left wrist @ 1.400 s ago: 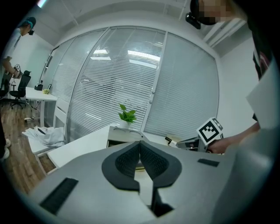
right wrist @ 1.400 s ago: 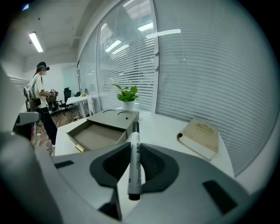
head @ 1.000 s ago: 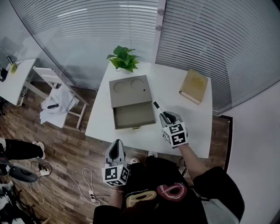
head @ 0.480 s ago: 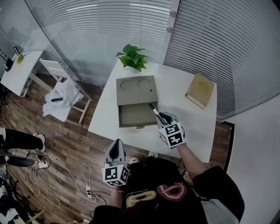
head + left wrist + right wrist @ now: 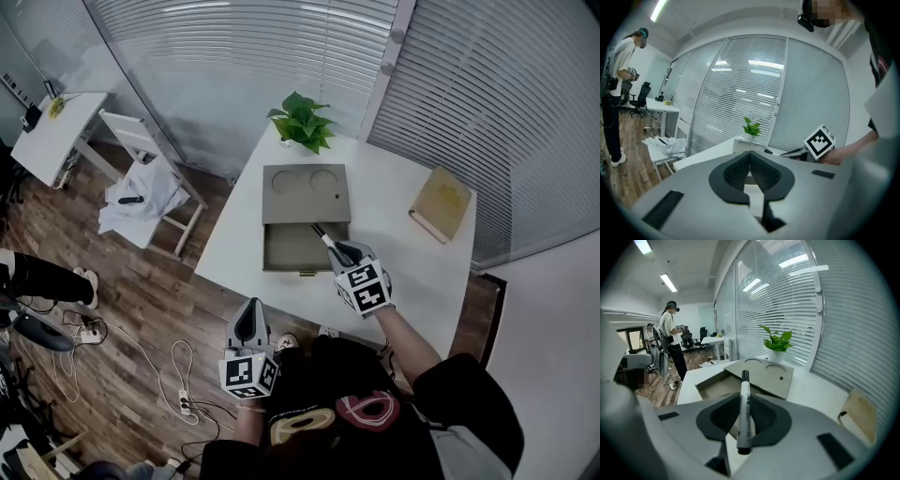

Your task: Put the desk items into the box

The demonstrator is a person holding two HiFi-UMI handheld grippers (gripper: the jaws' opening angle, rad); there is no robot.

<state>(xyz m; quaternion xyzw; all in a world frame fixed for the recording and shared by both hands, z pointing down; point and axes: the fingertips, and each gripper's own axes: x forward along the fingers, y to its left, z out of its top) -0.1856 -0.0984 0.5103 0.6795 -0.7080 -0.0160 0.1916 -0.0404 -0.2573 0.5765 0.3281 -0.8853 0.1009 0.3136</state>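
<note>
Black shirt [image 5: 469, 408] with red print

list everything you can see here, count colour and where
table: 1, white, centre
box: 1, grey-brown, on table, drawer open
plant: 1, green, table's far edge, behind box
book: 1, tan, table's right end
marker: 1, white and black, in right gripper, by drawer
chair: 1, white, left of table, white cloth on it
desk: 1, white, far left
cables: several, white, floor
bystander: at least 1, white top, far left
left gripper: 1, grey, fingers shut, empty
right gripper: 1, grey, fingers shut on marker
</note>
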